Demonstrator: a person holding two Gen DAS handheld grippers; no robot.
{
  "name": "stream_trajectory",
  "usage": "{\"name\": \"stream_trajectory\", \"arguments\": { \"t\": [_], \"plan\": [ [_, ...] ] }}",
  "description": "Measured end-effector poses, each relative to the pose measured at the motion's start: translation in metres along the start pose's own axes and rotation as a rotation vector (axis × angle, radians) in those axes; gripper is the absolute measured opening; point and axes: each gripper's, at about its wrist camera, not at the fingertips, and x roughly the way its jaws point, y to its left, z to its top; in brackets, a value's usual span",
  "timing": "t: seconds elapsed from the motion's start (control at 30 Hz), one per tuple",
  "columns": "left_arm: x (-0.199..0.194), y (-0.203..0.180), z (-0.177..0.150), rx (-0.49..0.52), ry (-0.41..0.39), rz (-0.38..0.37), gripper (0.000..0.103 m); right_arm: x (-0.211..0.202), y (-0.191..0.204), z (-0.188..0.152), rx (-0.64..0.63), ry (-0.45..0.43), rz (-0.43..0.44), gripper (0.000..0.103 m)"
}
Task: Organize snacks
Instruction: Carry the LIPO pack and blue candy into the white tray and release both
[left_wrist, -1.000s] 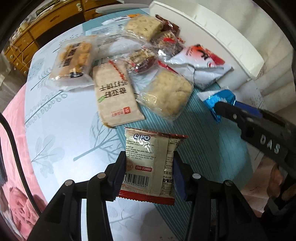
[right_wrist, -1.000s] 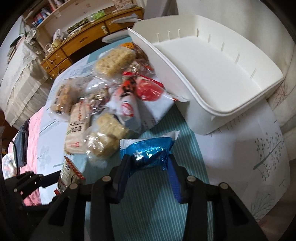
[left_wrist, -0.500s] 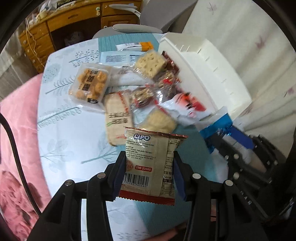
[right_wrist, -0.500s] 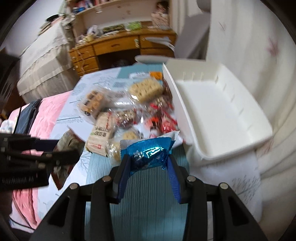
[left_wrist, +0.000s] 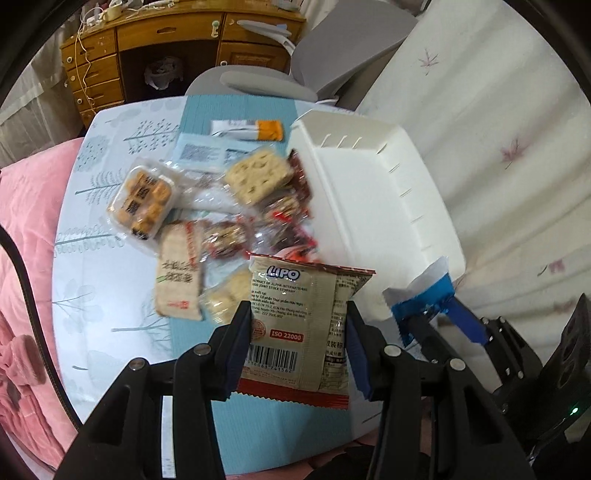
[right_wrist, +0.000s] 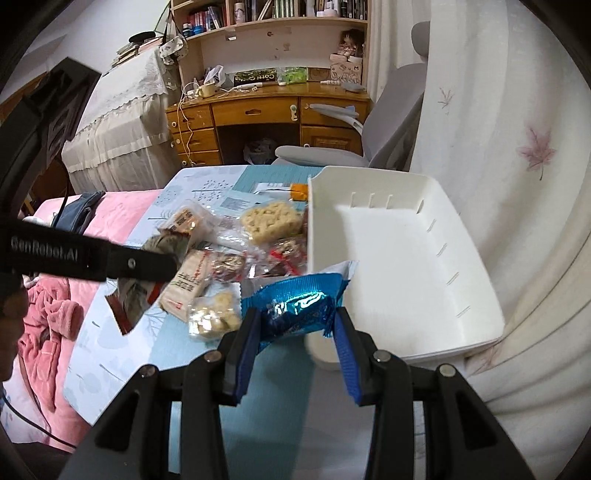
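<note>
My left gripper (left_wrist: 297, 332) is shut on a beige and red LIPO snack packet (left_wrist: 301, 321) and holds it high above the table. My right gripper (right_wrist: 295, 332) is shut on a shiny blue snack packet (right_wrist: 297, 308), held in the air beside the near left corner of the white bin (right_wrist: 406, 258). The bin (left_wrist: 373, 206) is empty and stands at the right of the table. A pile of wrapped snacks (left_wrist: 207, 221) lies on the table left of the bin. The right gripper with the blue packet (left_wrist: 424, 299) shows at the right of the left wrist view.
The table carries a pale leaf-print cloth (left_wrist: 103, 295) and a teal mat (left_wrist: 236, 107). A pink blanket (left_wrist: 22, 229) lies to the left. A grey chair (right_wrist: 332, 147) and a wooden desk (right_wrist: 258, 110) stand behind the table. A curtain (right_wrist: 517, 147) hangs to the right.
Both grippers have risen well above the table with their packets; the table and bin look smaller and farther. The right gripper has come closer to the bin's near corner.
</note>
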Motion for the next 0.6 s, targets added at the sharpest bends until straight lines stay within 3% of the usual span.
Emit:
{"name": "stream_trajectory", "arguments": {
  "t": [0.37, 0.6],
  "plan": [
    [0.016, -0.073, 0.02, -0.015, -0.074, -0.038, 0.047, 0.001, -0.064, 0.001, -0.037, 0.001, 0.01, 0.04],
    [0.037, -0.107, 0.032, -0.012, -0.082, -0.056, 0.047, 0.013, -0.108, 0.002, 0.015, 0.041, 0.018, 0.04]
  ]
}}
